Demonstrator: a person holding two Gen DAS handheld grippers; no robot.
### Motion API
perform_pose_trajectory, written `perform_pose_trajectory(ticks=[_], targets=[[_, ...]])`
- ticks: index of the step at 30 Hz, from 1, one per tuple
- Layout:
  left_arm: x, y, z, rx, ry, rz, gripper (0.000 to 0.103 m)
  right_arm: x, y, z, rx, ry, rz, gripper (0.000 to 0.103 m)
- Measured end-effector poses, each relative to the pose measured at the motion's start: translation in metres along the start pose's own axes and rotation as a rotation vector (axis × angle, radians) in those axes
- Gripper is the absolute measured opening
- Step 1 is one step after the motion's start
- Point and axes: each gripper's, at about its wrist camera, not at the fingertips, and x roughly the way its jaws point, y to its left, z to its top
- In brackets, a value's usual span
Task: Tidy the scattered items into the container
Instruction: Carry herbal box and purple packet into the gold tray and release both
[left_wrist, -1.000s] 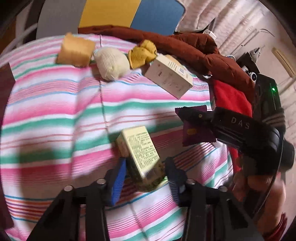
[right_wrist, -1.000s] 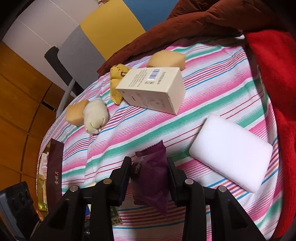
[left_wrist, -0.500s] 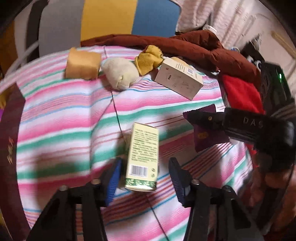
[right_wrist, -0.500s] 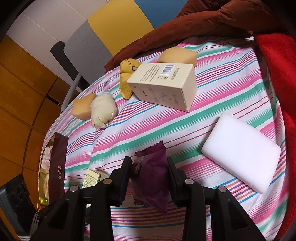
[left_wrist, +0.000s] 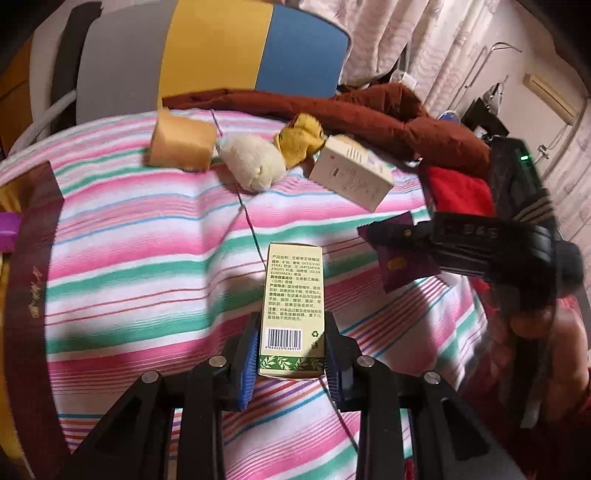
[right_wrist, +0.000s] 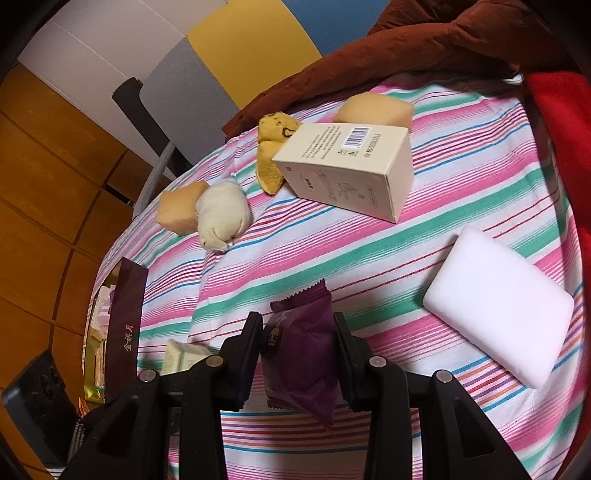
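At the left edge of the striped bedspread (left_wrist: 122, 236) stands the dark maroon container (right_wrist: 125, 325), open, with pale packets showing inside it. Toward the far edge lie a tan sponge block (left_wrist: 183, 146), touching it a cream plush lump (left_wrist: 255, 164), then a yellow plush toy (left_wrist: 301, 138) leaning on a large beige carton (right_wrist: 351, 171) that lies on its side. Behind that carton sits a second tan sponge block (right_wrist: 373, 107), close to the brown quilt (left_wrist: 388, 118) heaped along the far edge.

Near the middle, the left gripper (left_wrist: 290, 350) has a small yellow-green box (left_wrist: 293, 306) between its blue pads; the jaws are closing and sit right against the box's sides, barcode face up, its far end pointing away over the cloth. To the right of it the right gripper (right_wrist: 297, 354) is pinching a purple snack packet (right_wrist: 303, 350), clamped across its middle with the crimped end sticking forward. Further right, toward the right edge, a white foam block (right_wrist: 498, 306) lies flat, well apart from the packet, and a red cloth (right_wrist: 554, 110) runs along that edge.
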Motion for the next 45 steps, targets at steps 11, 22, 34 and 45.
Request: perform_pose_trajectory(ticks=[11,22,34,45], targets=[[-0.045,0.034,-0.010,-0.050,-0.081,-0.011,0.030,-0.004,0.005,-0.001,-0.016,-0.024,0.031,0.038],[-0.095,0.091,-0.017,-0.167,-0.168,0.022,0.030,-0.007,0.046,-0.008,-0.108,-0.032,0.091,0.038],[-0.127,0.156,-0.030,-0.290,-0.224,0.084,0.030,0.013,0.178,-0.043,-0.246,0.047,0.340,0.038],[-0.127,0.204,-0.040,-0.370,-0.189,0.123,0.030,0.052,0.266,-0.060,-0.374,0.130,0.385,0.038]])
